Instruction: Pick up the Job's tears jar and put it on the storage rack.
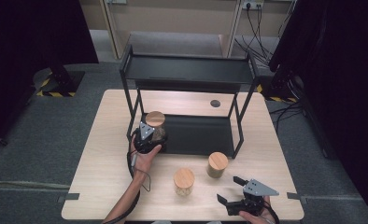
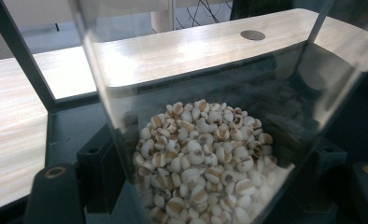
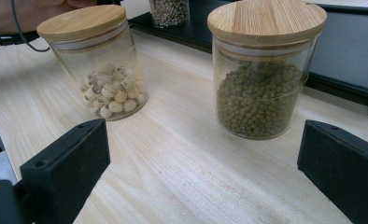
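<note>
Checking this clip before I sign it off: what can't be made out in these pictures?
- High view: the left gripper covers the held jar, so its contents and whether it rests on the shelf are unclear.
- Left gripper view: the jar's lid is cut off by the top edge.
- High view: the table's two jars' contents are too small.

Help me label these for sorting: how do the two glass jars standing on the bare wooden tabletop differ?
The clear glass jar of green beans is filled well over halfway; the clear glass jar of large pale seeds holds only a shallow layer. Its contents are small and dark green, the other's bigger and cream-white. The green-bean jar stands nearer the black metal shelf. Both stand upright under round wooden lids.
</note>
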Available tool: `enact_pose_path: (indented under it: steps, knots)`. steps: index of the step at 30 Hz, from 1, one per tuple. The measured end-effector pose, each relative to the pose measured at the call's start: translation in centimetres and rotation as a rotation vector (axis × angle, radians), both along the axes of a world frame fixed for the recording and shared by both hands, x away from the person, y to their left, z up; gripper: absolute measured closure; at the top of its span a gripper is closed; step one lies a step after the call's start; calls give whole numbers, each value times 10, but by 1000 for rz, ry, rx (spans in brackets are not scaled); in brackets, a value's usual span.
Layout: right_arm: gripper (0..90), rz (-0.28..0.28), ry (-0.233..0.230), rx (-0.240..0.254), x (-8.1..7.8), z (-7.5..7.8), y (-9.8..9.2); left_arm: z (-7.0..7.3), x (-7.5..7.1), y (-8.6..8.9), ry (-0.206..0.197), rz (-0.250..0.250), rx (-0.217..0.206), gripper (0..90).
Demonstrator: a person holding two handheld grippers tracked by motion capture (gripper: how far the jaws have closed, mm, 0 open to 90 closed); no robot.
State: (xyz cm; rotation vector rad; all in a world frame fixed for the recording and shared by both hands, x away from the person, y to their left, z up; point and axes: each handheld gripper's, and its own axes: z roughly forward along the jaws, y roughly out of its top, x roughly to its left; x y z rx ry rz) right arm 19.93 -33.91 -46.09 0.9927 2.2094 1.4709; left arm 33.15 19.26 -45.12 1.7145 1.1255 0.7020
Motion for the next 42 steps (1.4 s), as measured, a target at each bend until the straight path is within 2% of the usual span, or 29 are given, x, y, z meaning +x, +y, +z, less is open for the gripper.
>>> enact_pose_path:
  steps: [10, 13, 32, 42]
  knots:
    - [28, 2, 1, 1, -1, 0, 1, 11, -9, -5, 18, 18, 16, 95]
    - [28, 2, 1, 2, -1, 0, 1, 13, -12, -8, 22, 16, 31, 87]
    - [28, 7, -4, 1, -1, 0, 0, 21, -36, -9, 19, 27, 14, 67]
    - [27, 7, -5, 0, -2, 0, 0, 24, -52, -7, -1, -4, 12, 68]
